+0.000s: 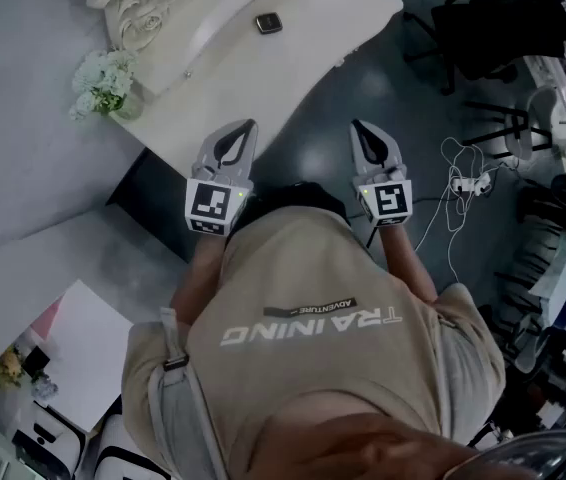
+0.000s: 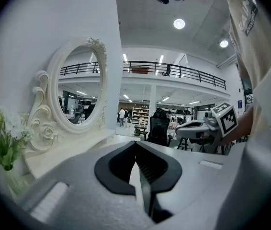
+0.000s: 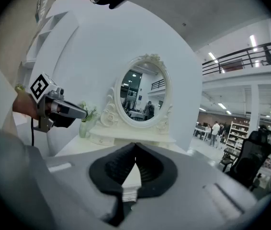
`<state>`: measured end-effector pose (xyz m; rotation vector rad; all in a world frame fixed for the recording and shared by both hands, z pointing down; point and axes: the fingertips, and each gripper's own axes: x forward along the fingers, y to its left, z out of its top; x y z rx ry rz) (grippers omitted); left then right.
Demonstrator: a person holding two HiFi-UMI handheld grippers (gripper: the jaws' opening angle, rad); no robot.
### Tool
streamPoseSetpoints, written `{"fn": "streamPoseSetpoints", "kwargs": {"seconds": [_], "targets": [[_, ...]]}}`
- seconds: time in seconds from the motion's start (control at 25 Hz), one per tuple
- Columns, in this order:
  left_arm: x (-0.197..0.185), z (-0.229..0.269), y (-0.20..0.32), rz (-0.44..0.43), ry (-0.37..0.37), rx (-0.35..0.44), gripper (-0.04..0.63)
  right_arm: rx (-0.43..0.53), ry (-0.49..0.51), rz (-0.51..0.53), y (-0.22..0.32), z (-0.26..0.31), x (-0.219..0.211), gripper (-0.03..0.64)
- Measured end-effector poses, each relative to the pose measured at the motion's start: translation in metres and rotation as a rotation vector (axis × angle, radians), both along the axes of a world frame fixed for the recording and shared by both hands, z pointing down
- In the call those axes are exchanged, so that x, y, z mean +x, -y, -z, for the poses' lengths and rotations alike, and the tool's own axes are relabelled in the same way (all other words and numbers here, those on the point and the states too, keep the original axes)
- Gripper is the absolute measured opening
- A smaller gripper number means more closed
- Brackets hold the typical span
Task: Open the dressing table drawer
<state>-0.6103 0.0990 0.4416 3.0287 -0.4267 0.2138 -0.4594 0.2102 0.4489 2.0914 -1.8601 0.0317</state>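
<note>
The white dressing table (image 1: pixel 263 68) stands against the grey wall, with its oval mirror (image 2: pixel 80 92) (image 3: pixel 145 92) in a carved frame. A small row of little drawers (image 3: pixel 103 138) sits under the mirror; the table's front drawer does not show clearly. My left gripper (image 1: pixel 246 128) (image 2: pixel 135 143) hovers at the table's front edge, shut with nothing between its tips. My right gripper (image 1: pixel 360 128) (image 3: pixel 135 145) is held beside it over the floor, off the table's edge, also shut and empty. Each gripper shows in the other's view: the left gripper (image 3: pixel 61 110) and the right gripper (image 2: pixel 207 127).
A vase of white flowers (image 1: pixel 103 80) stands at the table's left end, and a small dark object (image 1: pixel 268 23) lies on the tabletop. Black office chairs (image 1: pixel 493 28) and loose cables (image 1: pixel 463 183) occupy the floor to the right. White boxes (image 1: pixel 73 358) sit at lower left.
</note>
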Motion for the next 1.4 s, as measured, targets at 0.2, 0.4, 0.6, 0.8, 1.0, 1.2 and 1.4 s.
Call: {"fn": "streamPoseSetpoints", "kwargs": {"seconds": [0.2, 0.4, 0.6, 0.8, 1.0, 1.2, 1.4], "targets": [[0.02, 0.002, -0.001, -0.028, 0.006, -0.002, 0.006, -0.001, -0.03, -0.012, 0.002, 0.011, 0.014, 0.003], [0.043, -0.011, 0.003, -0.064, 0.033, -0.027, 0.006, -0.001, -0.001, -0.065, -0.01, -0.002, 0.035, 0.003], [0.088, -0.016, -0.005, -0.117, 0.071, -0.027, 0.006, 0.02, 0.062, -0.138, -0.03, -0.009, 0.072, 0.003], [0.137, -0.006, 0.01, -0.052, 0.1, -0.022, 0.006, 0.044, 0.125, -0.179, -0.044, -0.01, 0.13, 0.003], [0.19, 0.003, 0.004, -0.092, 0.148, 0.049, 0.006, 0.112, 0.137, -0.218, -0.054, -0.001, 0.179, 0.003], [0.246, -0.007, -0.014, -0.07, 0.13, 0.039, 0.006, 0.128, 0.164, -0.214, -0.077, -0.025, 0.22, 0.003], [0.298, -0.019, -0.023, -0.069, 0.153, 0.017, 0.006, 0.096, 0.202, -0.214, -0.093, -0.042, 0.255, 0.003]]}}
